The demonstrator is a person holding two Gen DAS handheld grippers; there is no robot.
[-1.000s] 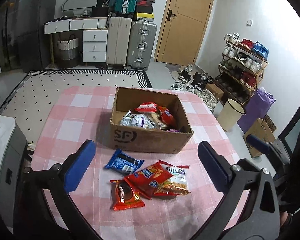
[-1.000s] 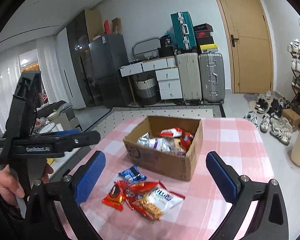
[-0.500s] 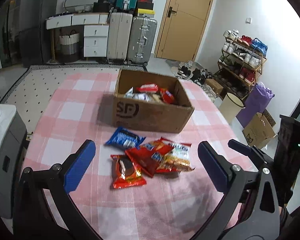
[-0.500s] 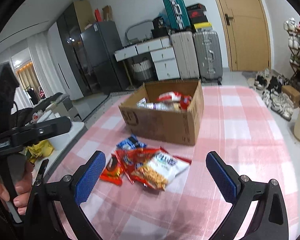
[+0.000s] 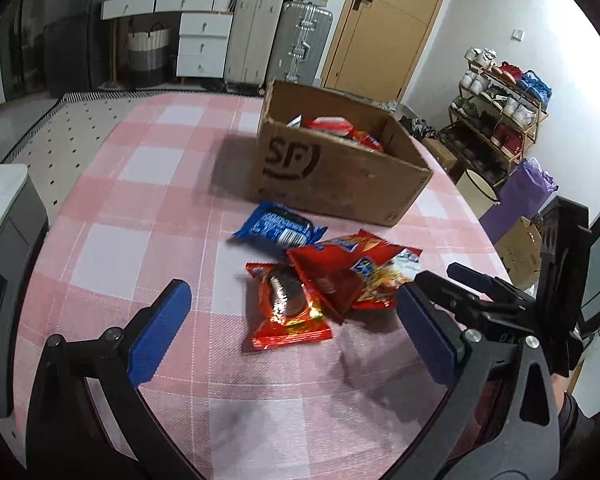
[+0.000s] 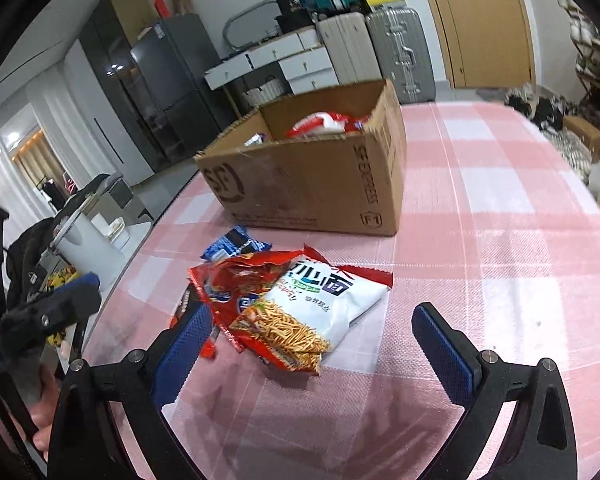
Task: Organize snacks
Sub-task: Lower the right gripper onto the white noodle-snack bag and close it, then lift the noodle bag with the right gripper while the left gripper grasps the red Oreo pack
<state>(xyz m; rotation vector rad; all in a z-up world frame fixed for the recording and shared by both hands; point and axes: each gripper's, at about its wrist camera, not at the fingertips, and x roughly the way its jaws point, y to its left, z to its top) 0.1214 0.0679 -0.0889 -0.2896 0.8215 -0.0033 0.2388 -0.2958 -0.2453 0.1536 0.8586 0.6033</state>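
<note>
Both hand-held grippers, left [image 5: 292,320] and right [image 6: 312,344], hung apart above the loose packets; next probably gripping the noodle bag [image 6: 308,312] for the box [image 6: 312,184].

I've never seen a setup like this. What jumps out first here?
A heap of bright snack packets lies on the pink checked tablecloth, a blue one nearest the box. Behind it stands an open cardboard box with more snacks inside. Both grippers, left and right, are open and empty.

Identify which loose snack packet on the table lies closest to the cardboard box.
The blue packet, the only blue one. It lies just before the cardboard box; the red packets sit farther away.
</note>
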